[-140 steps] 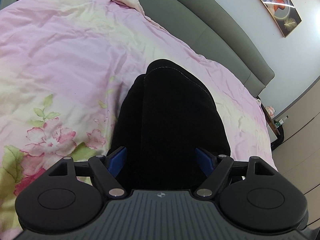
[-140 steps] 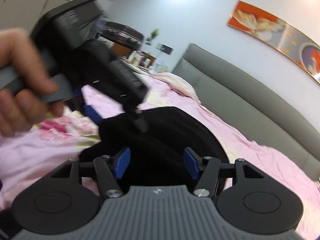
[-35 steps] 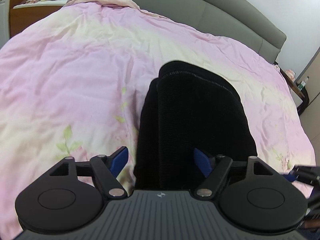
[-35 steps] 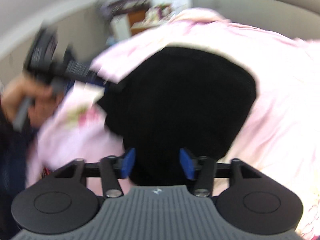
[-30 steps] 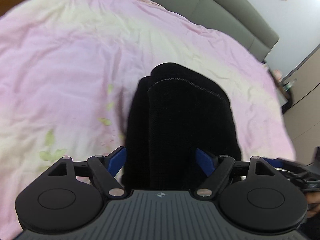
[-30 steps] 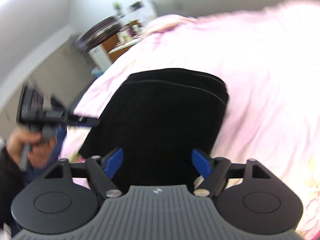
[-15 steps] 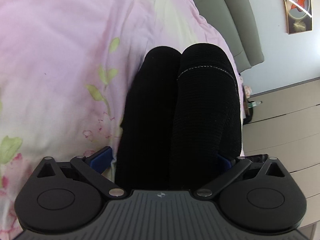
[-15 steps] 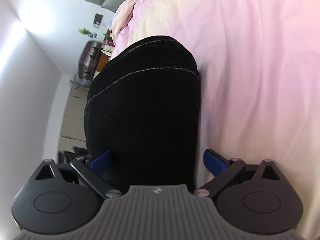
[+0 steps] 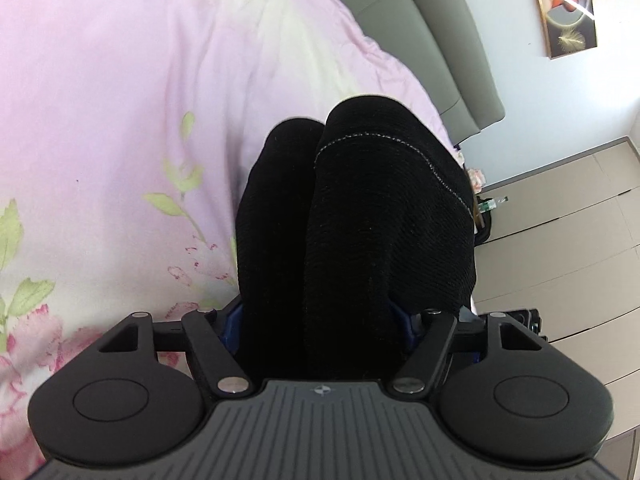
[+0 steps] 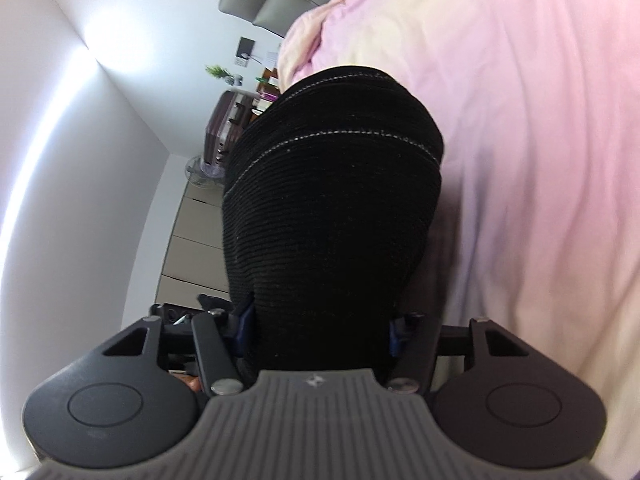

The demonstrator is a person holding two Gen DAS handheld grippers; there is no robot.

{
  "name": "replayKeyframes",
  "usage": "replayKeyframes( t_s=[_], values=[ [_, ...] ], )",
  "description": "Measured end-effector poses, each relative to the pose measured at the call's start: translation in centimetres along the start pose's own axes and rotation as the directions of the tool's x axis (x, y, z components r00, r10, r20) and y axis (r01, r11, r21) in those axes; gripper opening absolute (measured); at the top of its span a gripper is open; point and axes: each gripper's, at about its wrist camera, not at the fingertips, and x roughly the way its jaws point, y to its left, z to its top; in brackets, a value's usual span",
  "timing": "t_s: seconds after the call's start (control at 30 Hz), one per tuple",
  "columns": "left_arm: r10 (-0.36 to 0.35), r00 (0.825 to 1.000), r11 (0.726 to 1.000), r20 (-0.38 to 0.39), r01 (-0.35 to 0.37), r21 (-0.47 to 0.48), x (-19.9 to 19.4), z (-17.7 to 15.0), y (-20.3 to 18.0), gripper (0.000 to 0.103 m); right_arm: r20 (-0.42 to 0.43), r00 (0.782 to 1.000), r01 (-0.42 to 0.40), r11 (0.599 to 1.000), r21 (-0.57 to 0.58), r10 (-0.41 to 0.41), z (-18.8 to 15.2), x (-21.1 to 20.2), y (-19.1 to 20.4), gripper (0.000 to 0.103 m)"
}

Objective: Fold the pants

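Closing around opposite ends of the folded black pants [image 9: 360,216], both tools have dropped from hovering above the bundle half a second ago to straddling it. The left gripper [image 9: 316,326] has its jaws narrowing, with the blue pads against the cloth at 6 o'clock in its view. The right gripper [image 10: 320,326] is doing the same, its pads pinching the corduroy-like roll. That suggests the folding itself is largely done and the bundle is about to be lifted or turned. The pants lie on the pink floral quilt [image 9: 120,100], with the grey headboard [image 9: 440,40] at 1 o'clock. Fabric hides most of each pad, so how firmly either grips is hard to judge.
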Motion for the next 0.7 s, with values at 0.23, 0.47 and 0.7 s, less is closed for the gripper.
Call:
replayKeyframes(
  t_s=[0.23,0.47,0.7],
  values=[
    [-0.042,0.999,0.996,-0.011,0.042,0.077,-0.2,-0.9,-5.8,0.079,0.087,0.995,-0.04,0.999,-0.019,0.041,-2.2,-6.8,4.2,0.055],
    [-0.091,0.993,0.985,-0.075,0.101,0.139,4.4,-2.6,-12.2,0.079,0.192,0.981,-0.002,1.0,-0.021,0.006,-3.0,-15.3,5.3,0.054],
    [-0.166,0.973,0.967,-0.161,0.192,0.165,14.3,-3.3,-19.1,0.079,0.336,0.938,0.088,0.996,-0.003,-0.082,-2.5,-27.0,4.5,0.054]
  ],
)
